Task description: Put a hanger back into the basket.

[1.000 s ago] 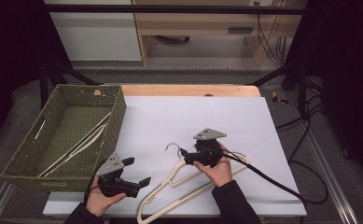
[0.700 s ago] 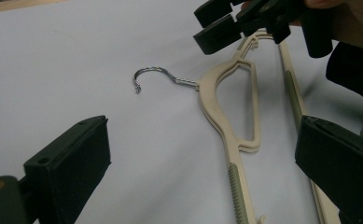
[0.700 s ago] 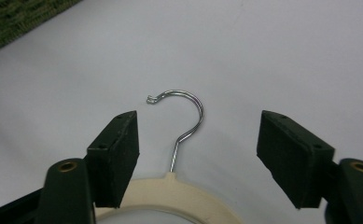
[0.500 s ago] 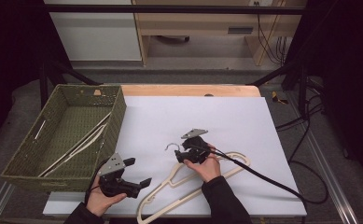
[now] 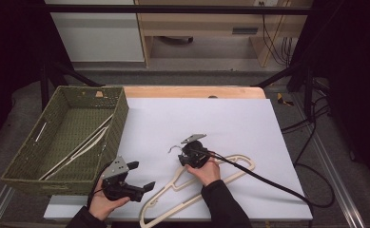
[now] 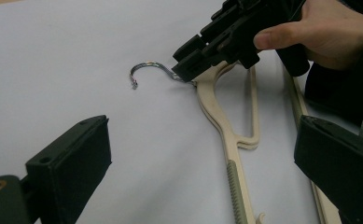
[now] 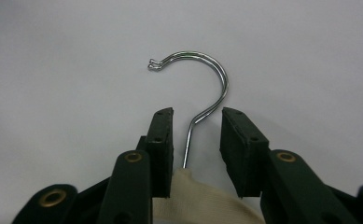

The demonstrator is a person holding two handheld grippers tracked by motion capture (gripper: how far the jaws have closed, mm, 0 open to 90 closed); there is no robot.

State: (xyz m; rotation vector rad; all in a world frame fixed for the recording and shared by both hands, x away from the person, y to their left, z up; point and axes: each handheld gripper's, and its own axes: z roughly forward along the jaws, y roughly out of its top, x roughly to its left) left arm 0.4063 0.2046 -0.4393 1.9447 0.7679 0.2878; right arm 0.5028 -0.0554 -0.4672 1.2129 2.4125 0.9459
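Cream plastic hanger (image 5: pixel 206 183) lying flat; right gripper (image 7: pixel 197 128) half closed, closing astride chrome hook stem (image 7: pixel 191 133), not yet pinching. Close squarely. Left gripper (image 6: pixel 202 154) wide open, empty.

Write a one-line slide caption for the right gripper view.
Right gripper straddles the cream hanger's metal hook, jaws closing, not yet pinching.

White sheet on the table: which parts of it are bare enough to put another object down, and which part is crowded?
The white sheet is bare across its far half, from the green basket to the right edge. The strip between the left gripper and the metal hook is also free. The near middle is crowded by the cream hanger, right gripper and cable.
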